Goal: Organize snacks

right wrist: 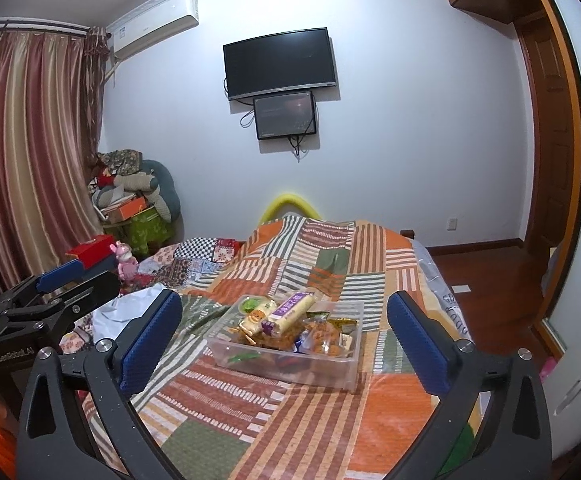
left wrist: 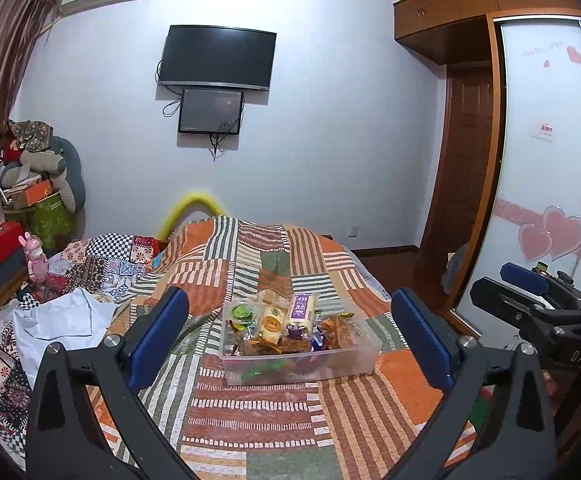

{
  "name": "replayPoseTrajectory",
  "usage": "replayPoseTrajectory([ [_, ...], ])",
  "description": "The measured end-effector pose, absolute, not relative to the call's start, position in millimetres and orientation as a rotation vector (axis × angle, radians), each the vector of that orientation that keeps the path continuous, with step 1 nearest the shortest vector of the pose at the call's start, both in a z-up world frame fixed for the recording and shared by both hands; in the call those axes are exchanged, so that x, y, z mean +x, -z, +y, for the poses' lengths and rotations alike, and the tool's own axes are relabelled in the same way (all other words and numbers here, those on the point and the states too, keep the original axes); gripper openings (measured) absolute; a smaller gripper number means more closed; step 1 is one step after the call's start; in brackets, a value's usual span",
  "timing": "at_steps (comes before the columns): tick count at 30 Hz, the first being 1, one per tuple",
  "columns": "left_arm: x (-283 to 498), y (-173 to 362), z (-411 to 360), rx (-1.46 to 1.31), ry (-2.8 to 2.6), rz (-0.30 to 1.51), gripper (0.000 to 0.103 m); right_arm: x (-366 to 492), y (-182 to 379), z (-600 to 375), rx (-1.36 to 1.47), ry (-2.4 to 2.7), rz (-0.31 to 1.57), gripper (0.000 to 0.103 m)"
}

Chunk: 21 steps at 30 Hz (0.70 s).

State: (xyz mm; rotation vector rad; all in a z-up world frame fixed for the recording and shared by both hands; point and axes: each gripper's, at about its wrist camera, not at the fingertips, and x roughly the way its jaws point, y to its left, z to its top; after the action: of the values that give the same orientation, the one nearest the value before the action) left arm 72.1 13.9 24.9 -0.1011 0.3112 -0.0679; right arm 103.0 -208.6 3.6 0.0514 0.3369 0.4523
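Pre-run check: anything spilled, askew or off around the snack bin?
Nothing spilled. The clear bin sits flat on the bedspread, all snacks inside. The purple-label packet and the packet beside it just lean on the heap. Both grippers open, empty.

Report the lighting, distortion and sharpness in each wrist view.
Left wrist view: dim, bluish indoor light; fisheye bends the wardrobe door; snack box fairly sharp. Right wrist view: same cool light; the curtain and door frame bow outward; dark vignette at the corners.

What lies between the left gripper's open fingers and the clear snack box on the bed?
Only bare patchwork bedspread separates the left gripper from the snack box, as the left wrist view shows.
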Motion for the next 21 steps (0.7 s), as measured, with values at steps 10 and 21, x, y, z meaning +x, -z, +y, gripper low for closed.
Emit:
replayPoseTrajectory([
  [10, 71.6, -24.8, 12.1, -0.103, 0.07, 0.308, 0.103, 101.3, -4.4, -209.8, 0.051, -0.447, 0.334, 0.103],
  [21, 69.3, -25.2, 9.8, -0.095, 0.071, 0.301, 0.103, 99.8, -5.7, -214.6, 0.056, -0.434, 0.329, 0.103],
])
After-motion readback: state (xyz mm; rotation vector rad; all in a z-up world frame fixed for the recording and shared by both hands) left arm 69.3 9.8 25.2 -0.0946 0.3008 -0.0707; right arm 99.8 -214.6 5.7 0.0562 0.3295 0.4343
